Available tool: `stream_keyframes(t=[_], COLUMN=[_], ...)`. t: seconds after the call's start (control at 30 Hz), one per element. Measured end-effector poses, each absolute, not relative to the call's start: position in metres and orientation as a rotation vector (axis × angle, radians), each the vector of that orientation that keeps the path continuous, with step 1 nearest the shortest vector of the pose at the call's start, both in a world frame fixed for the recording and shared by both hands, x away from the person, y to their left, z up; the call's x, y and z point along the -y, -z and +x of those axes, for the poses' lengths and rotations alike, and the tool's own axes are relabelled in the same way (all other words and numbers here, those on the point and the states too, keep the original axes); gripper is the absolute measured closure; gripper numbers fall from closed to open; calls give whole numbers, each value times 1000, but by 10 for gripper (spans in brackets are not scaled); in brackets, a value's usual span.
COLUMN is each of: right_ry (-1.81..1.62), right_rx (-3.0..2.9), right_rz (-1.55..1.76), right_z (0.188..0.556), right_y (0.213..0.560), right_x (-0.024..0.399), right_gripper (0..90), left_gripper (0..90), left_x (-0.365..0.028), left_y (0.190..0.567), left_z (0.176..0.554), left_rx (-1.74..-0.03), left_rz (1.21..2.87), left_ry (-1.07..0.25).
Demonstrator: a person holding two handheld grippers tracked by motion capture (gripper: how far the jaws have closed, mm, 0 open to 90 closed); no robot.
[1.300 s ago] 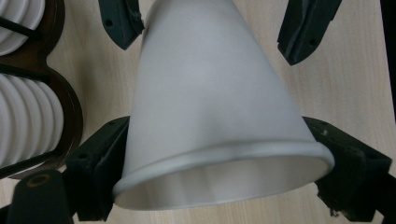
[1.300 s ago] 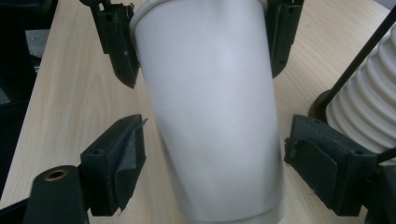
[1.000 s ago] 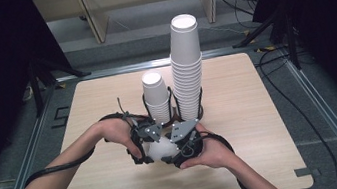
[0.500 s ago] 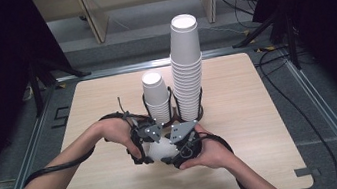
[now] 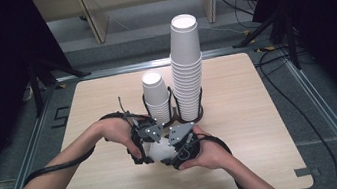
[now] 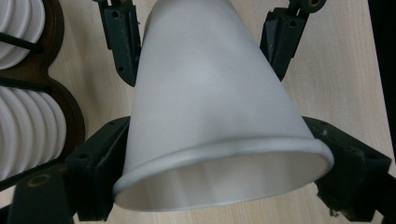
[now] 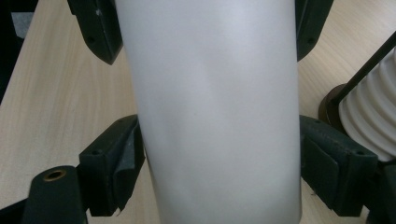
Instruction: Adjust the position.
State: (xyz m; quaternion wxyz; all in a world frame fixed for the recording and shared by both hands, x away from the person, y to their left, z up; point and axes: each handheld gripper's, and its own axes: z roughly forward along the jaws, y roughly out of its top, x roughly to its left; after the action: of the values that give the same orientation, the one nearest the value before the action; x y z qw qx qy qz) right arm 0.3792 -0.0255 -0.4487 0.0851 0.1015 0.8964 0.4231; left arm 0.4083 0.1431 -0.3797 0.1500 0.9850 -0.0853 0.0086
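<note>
Nothing has shifted since a second ago: the left gripper and right gripper both clamp one empty paper cup before the cup-filled wire holder.

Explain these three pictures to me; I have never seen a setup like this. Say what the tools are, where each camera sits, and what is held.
A person holds a hand tool with two black jaws in each hand: the left gripper and the right gripper. One picture looks down from above on the light wooden table. The other two come from cameras riding on each gripper, looking along its jaws. On the table stands a dark wire rack with a short stack of white paper cups and a tall stack. Both grippers are closed on one white paper cup between them, the left near its rim.
</note>
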Motion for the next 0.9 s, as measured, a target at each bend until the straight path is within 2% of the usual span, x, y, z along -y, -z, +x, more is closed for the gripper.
stream_keyframes(t=[0.6,0.9], right_ry=[-1251,-1279], right_rx=[-2651,-2645], right_rz=[210,231], right_z=[380,377], right_y=[452,455], right_x=[24,27], right_gripper=[232,228], left_gripper=[134,68], left_x=[-142,-146], left_y=[377,378], left_z=[407,408], left_rx=[252,215], left_rz=[2826,2768], left_ry=[-20,-13])
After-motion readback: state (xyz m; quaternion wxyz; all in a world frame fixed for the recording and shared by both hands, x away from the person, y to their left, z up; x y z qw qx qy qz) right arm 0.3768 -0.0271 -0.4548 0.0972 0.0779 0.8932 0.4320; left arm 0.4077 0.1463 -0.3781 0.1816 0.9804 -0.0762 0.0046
